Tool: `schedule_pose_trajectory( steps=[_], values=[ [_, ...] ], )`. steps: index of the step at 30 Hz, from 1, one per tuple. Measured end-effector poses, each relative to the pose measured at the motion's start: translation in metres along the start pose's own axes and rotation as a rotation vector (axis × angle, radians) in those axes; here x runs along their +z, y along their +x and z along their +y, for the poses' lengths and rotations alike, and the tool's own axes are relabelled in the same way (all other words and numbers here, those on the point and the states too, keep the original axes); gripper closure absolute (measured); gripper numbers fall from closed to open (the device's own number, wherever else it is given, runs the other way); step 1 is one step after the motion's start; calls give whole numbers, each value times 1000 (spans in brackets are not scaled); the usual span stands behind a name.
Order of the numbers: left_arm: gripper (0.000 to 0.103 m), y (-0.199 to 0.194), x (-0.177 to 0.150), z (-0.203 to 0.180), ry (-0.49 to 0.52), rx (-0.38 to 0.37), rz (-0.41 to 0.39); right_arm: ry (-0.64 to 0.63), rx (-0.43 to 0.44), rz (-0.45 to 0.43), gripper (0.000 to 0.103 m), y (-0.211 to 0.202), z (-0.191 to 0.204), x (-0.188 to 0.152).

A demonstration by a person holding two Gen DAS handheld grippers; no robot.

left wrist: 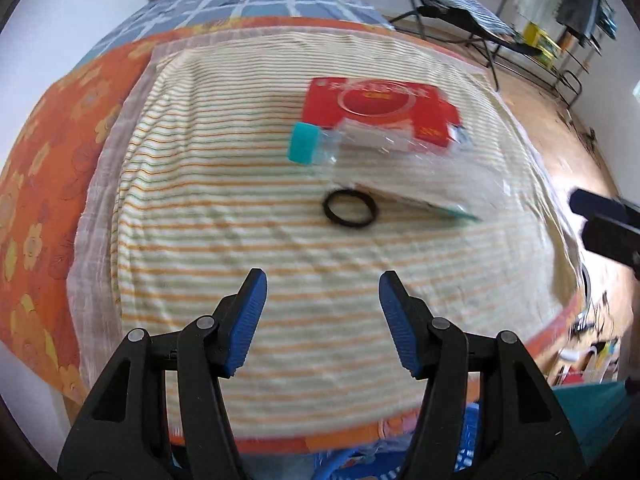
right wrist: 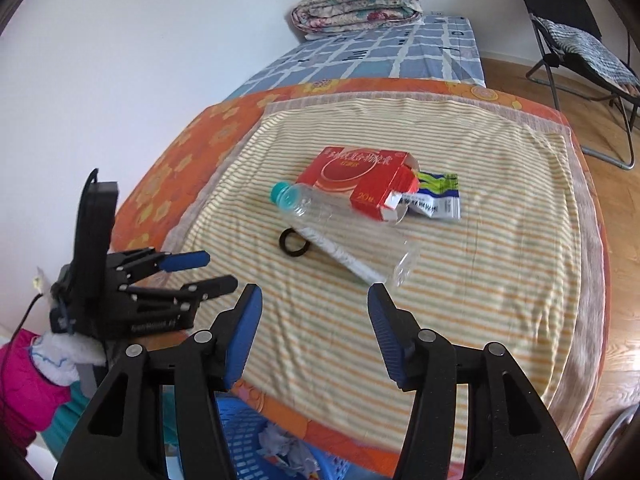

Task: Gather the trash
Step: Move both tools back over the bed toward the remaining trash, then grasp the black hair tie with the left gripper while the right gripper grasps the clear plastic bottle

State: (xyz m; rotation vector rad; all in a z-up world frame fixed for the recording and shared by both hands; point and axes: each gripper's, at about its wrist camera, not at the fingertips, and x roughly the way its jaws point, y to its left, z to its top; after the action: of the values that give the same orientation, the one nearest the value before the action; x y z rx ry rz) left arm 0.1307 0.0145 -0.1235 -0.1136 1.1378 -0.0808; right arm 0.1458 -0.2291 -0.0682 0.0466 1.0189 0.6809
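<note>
Striped cloth [right wrist: 460, 300] — red box [right wrist: 356, 178], "20" legible.

A bed [right wrist: 192, 148] with an orange flowered sheet carries a striped cloth [right wrist: 480, 280]. On the cloth lie a clear bottle [right wrist: 340, 232], a red carton [right wrist: 360, 180], a crumpled wrapper [right wrist: 438, 200] and a black ring [right wrist: 294, 243].

Black two-finger grippers with blue pads, hand-held

Each gripper is black plastic: two angular arms with triangular cut-outs, silver round pivot pins, and ribbed blue pads [left wrist: 244, 320] on its fingers. The left gripper [right wrist: 208, 270] carries a tall black block, thin black cables and small white lettering; a white fleecy cuff [right wrist: 60, 360] and pink sleeve [right wrist: 24, 396] sit behind it.
</note>
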Motion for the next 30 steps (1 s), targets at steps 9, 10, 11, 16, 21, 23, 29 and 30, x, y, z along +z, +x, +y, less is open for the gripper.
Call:
schedule_pose_trajectory(
  steps=[9, 10, 11, 16, 21, 23, 29, 30],
  values=[
    [43, 38, 34, 21, -143, -59, 40, 70, 10, -8, 49, 10, -13, 19],
    [43, 42, 36, 22, -144, -55, 46, 69, 7, -6, 49, 12, -14, 21],
    [43, 47, 38, 22, -144, -53, 55, 68, 5, -5, 49, 13, -14, 21],
    [48, 60, 40, 19, -147, -48, 75, 64, -2, 0, 49, 19, -16, 25],
    [60, 64, 43, 13, -119, -7, 52, 73, -9, -3, 49, 25, -23, 31],
    [70, 67, 46, 13, -107, 15, 45, 78, -12, -2, 49, 28, -24, 33],
    [96, 69, 50, 17, -92, 34, 28, 48, -18, 29, 49, 44, -19, 40],
    [96, 69, 50, 19, -94, 36, 28, 33, -23, 37, 49, 48, -17, 41]
  ],
)
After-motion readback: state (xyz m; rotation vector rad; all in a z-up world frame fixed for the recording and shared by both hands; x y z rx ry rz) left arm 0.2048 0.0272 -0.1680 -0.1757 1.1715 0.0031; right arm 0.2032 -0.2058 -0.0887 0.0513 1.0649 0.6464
